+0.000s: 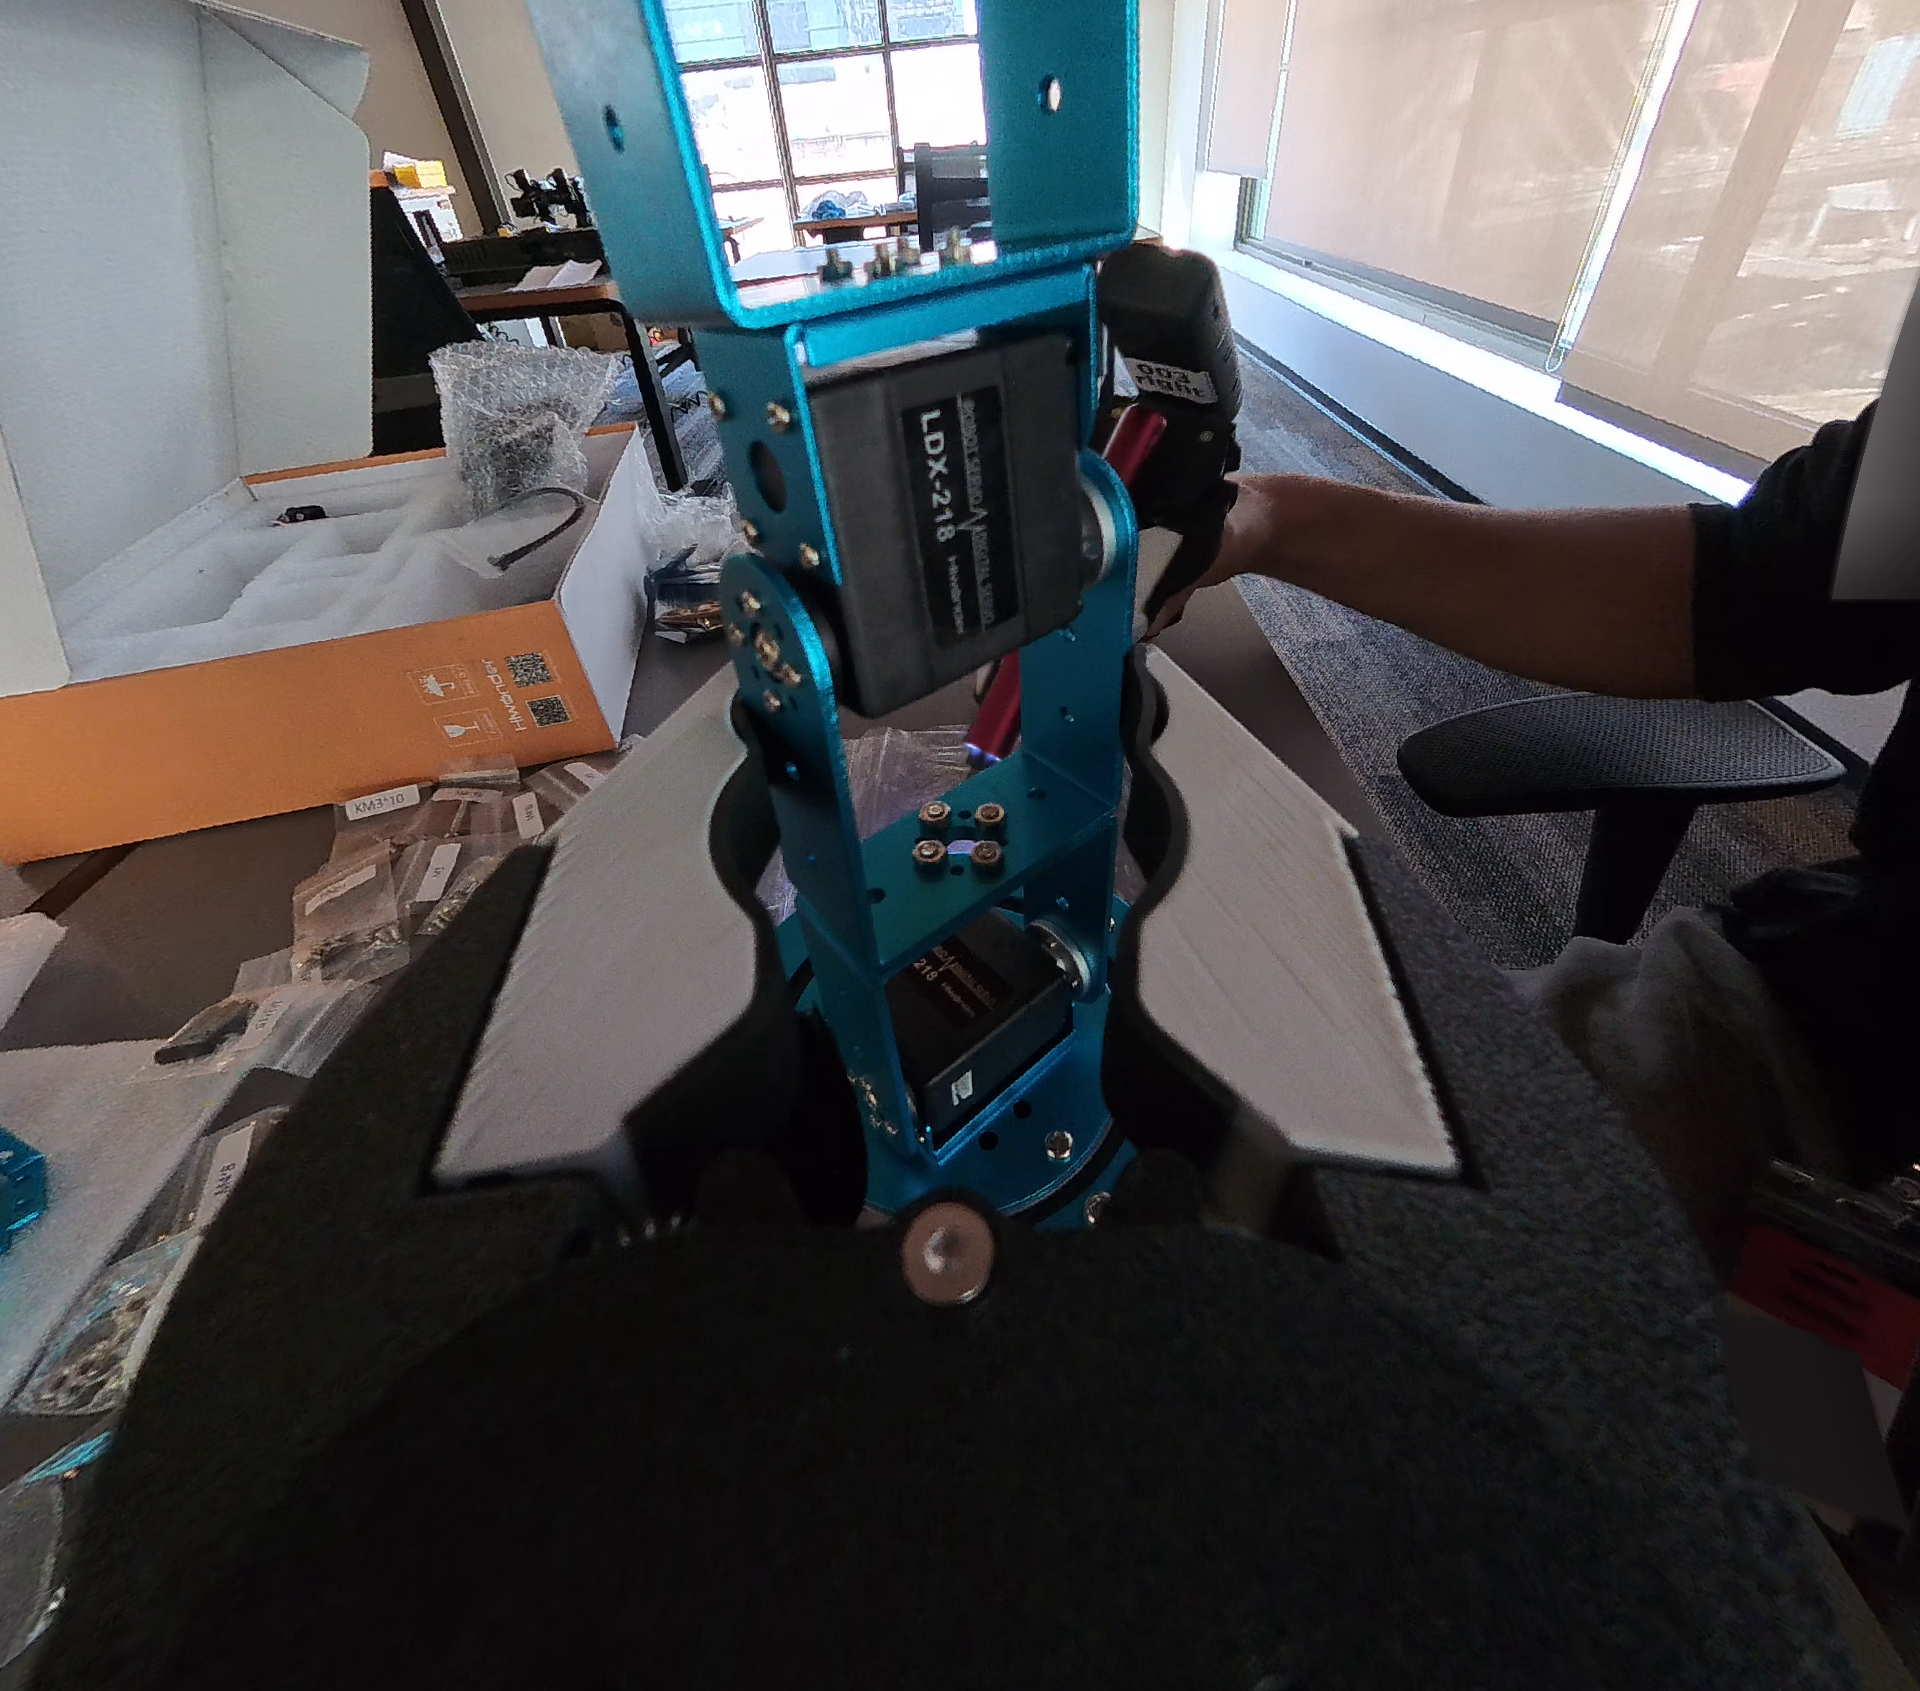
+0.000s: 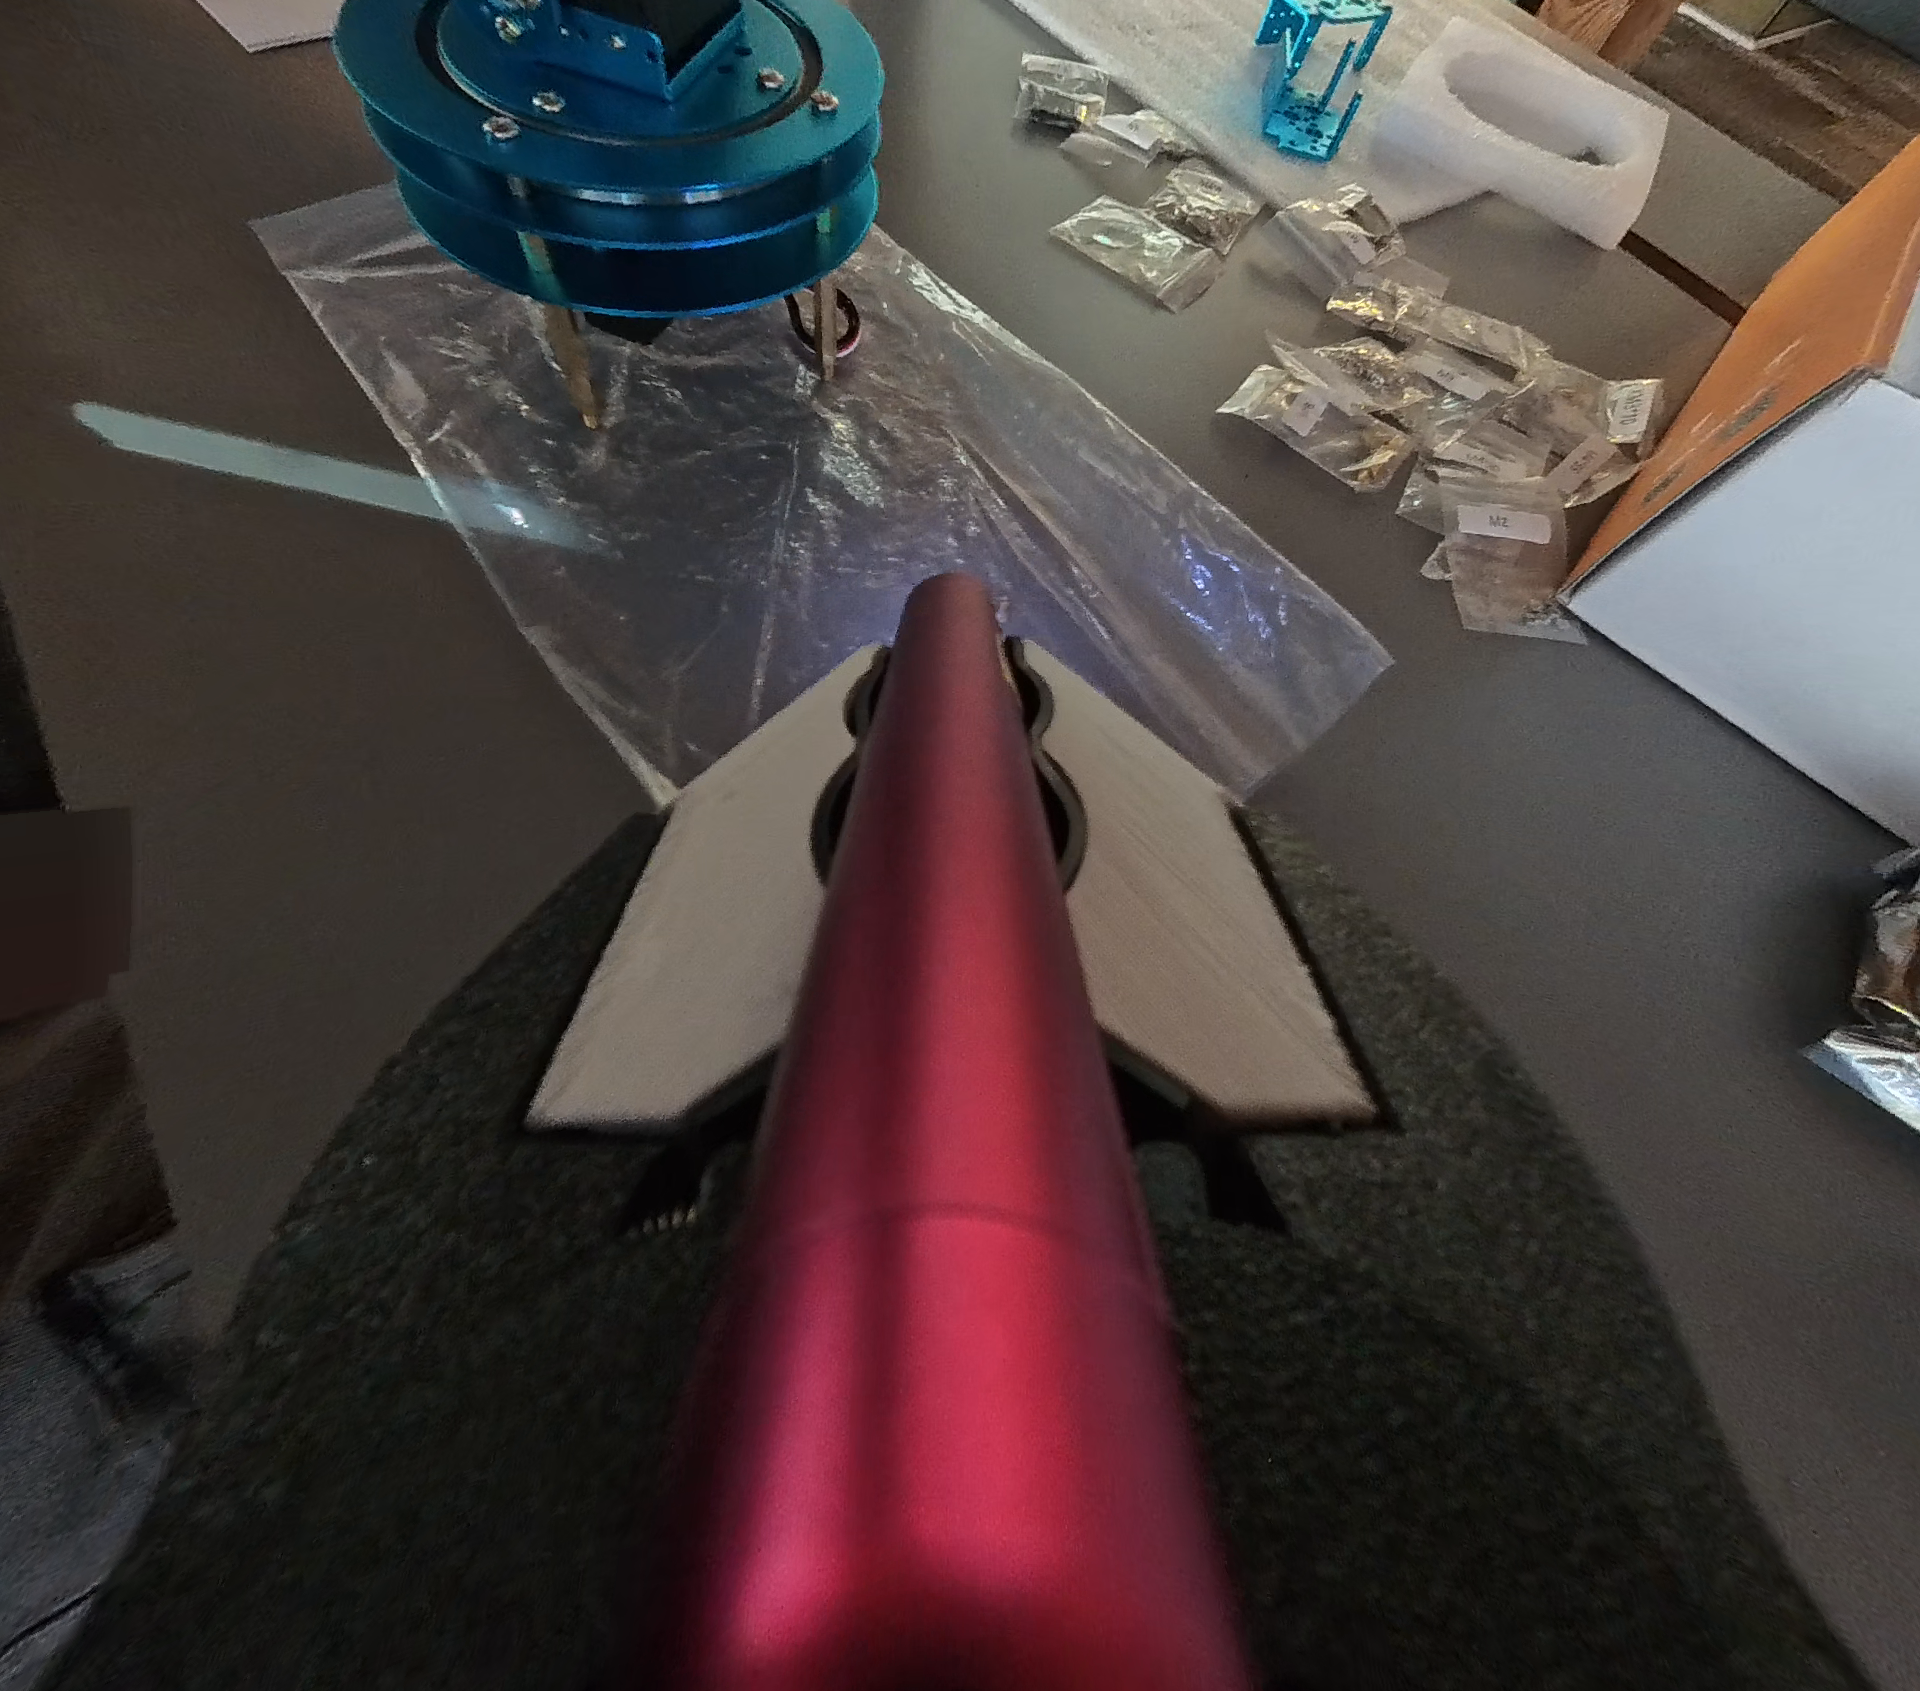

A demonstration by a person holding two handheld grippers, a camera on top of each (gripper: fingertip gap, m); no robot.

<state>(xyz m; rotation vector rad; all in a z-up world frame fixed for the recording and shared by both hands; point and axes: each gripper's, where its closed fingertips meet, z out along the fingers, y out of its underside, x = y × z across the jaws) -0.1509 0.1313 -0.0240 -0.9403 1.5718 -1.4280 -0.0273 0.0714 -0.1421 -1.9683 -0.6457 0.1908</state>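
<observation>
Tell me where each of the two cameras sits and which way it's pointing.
Left wrist view: on the left gripper, facing the windows, its fingers around the blue metal arm; a forearm and the right gripper behind.
Right wrist view: on the right gripper, angled down at the table, clamping a red tool.
Shared: blue metal arm, red tool, orange box.

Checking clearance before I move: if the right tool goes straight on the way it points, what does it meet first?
Probably the clear plastic sheet on the table; the red cylinder it holds would touch first. The blue assembly stands left of that line.
</observation>
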